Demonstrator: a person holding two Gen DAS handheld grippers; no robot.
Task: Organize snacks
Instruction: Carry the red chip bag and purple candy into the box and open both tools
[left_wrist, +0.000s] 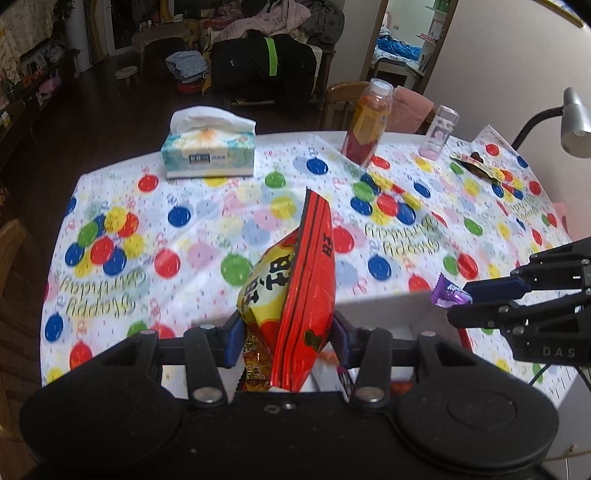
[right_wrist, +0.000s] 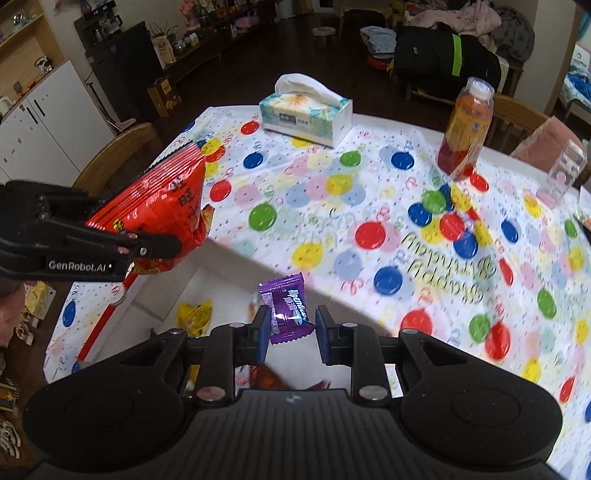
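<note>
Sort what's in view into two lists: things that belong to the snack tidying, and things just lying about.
Part of the job:
- red snack bag, in the left gripper
- purple candy, between the right gripper fingers
- white box
- yellow packet inside the box

Just lying about:
- tissue box
- juice bottle
- clear plastic case
- desk lamp
</note>
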